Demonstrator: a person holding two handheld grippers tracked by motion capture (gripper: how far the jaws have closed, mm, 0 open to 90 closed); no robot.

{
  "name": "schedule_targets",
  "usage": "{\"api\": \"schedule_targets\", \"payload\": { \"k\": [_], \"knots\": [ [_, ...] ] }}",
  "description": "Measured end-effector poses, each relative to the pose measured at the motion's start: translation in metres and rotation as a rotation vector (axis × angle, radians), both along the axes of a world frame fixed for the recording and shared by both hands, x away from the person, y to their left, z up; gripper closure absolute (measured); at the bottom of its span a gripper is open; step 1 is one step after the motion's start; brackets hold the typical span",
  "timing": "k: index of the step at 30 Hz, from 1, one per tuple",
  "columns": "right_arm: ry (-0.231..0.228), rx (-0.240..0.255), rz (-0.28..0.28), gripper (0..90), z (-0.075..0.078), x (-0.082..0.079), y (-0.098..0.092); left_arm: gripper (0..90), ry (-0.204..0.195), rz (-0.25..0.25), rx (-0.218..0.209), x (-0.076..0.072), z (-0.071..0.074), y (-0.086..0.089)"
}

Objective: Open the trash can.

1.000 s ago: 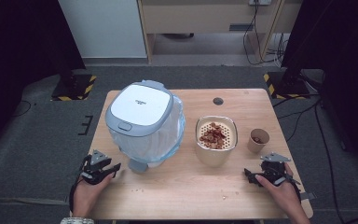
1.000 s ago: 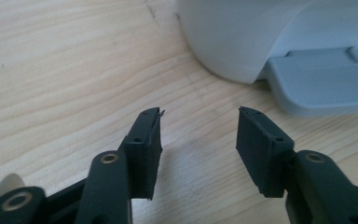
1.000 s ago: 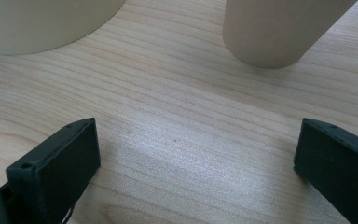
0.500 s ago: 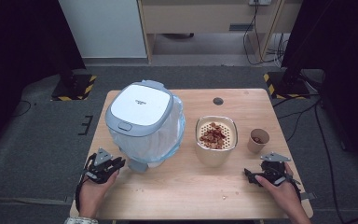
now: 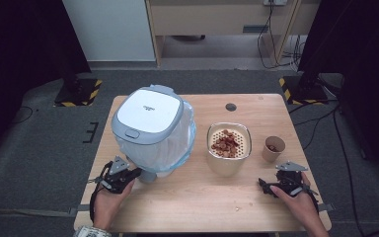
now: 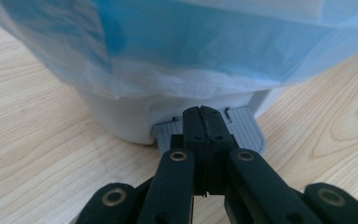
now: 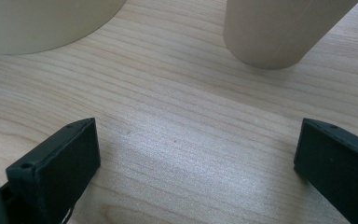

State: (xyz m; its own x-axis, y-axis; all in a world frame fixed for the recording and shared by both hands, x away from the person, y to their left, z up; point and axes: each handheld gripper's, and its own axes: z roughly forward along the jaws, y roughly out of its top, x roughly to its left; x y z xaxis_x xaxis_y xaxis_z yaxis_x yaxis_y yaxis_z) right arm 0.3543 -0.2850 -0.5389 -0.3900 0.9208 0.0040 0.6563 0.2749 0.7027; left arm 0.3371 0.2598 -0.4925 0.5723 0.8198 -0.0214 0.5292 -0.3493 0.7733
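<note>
Wooden table (image 5: 192,197) on grey floor, pedal bin at 10 o'clock of tabletop.

Noted left gripper (image 5: 134,173) at 7 o'clock, jaws just closed and pressed together on nothing, tips just at grey foot pedal (image 6: 242,128) of white pedal bin (image 5: 150,128); whether touching, cannot tell. Saw blue liner bag (image 6: 191,42) hanging over bin wall above pedal. Found right gripper (image 5: 264,183) at 5 o'clock, jaws spread wide over bare wood, grasping nothing. Logged beige bowl (image 5: 229,148) of brown pieces at centre, paper cup (image 5: 274,148) just beside it at 3 o'clock, both well apart from bin.
</note>
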Motion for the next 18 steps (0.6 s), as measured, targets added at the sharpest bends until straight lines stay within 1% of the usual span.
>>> {"api": "schedule_targets", "payload": {
  "k": [2,5,7,12,15,18],
  "knots": [
    [0.000,0.000,0.000,0.5,0.0000,0.0000,0.0000,89.9,0.006,-0.015,0.012,0.0010,-0.0012,-0.0034],
    [0.002,0.000,0.001,0.5,0.0001,0.0000,-0.0001,89.9,0.005,-0.025,0.007,0.0021,-0.0014,-0.0064],
    [0.001,0.000,0.000,0.5,0.0001,0.0000,0.0000,89.9,0.015,-0.031,0.012,0.0023,-0.0023,-0.0077],
    [0.000,0.000,0.000,0.5,0.0000,-0.0001,0.0000,89.9,0.035,-0.021,0.019,0.0042,-0.0054,-0.0075],
    [-0.001,-0.002,0.003,0.5,-0.0001,-0.0005,-0.0001,89.9,0.045,-0.025,0.043,0.0051,-0.0074,-0.0086],
    [-0.001,-0.001,0.003,0.5,-0.0001,-0.0006,-0.0001,89.9,0.048,-0.022,0.039,0.0050,-0.0084,-0.0084]
  ]
}}
